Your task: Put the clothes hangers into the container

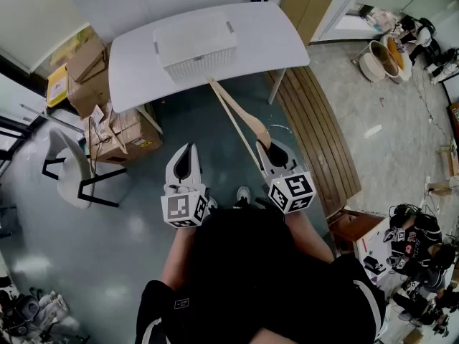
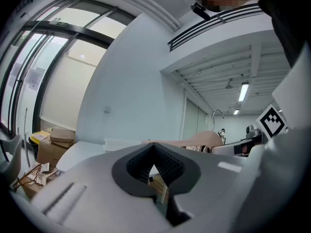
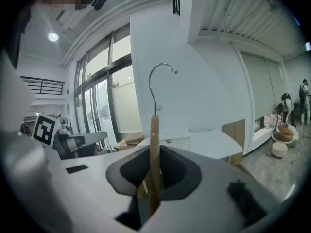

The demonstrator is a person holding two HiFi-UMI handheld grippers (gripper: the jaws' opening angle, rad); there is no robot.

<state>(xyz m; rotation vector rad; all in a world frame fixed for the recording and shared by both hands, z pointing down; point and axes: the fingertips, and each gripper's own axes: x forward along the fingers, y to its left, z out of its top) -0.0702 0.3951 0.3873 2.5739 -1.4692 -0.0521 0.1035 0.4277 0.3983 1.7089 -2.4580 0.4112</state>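
A wooden clothes hanger (image 1: 235,117) with a metal hook is pinched in my right gripper (image 1: 269,149); it slants up and left toward the white slotted container (image 1: 195,45) on the white table (image 1: 265,38). In the right gripper view the hanger (image 3: 154,144) stands upright between the shut jaws, its hook (image 3: 159,76) on top and the container (image 3: 177,139) beyond. My left gripper (image 1: 186,153) hovers beside the right one over the floor, short of the table, its jaws together with nothing in them. The left gripper view shows the hanger's body (image 2: 204,140) off to the right.
Cardboard boxes (image 1: 115,131) and a white chair (image 1: 68,167) stand to the left of the table. A slatted wooden bench (image 1: 315,131) runs along the right. Bowls and clutter lie on the floor at far right.
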